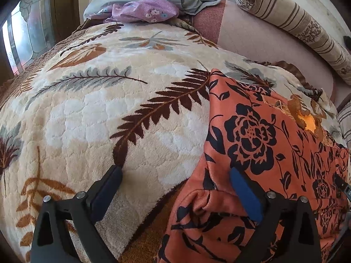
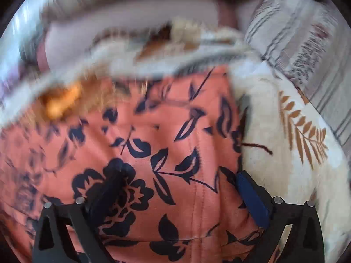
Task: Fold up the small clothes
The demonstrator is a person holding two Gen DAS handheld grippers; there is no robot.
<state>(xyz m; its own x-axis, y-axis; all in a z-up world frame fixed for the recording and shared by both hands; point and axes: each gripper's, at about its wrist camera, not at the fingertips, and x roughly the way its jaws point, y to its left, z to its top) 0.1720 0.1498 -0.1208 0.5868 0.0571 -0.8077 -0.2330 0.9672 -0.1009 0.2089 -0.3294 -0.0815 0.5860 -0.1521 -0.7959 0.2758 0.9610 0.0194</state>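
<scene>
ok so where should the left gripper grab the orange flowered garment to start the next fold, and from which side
Probably the bunched near-left corner of the orange flowered garment, where the cloth puckers and lifts off the leaf-patterned blanket. The left gripper already straddles that edge with its jaws open, so come from the bare-blanket side, sliding one finger under the raised hem. The flat middle offers no fold to pinch.

Both wrist views angled down, close, sharing orange garment (image 1: 263,135)

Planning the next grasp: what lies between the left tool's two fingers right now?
In the left wrist view, the open left tool straddles bare leaf-patterned blanket and the left edge of the orange floral garment. Neither pad presses on cloth.
</scene>
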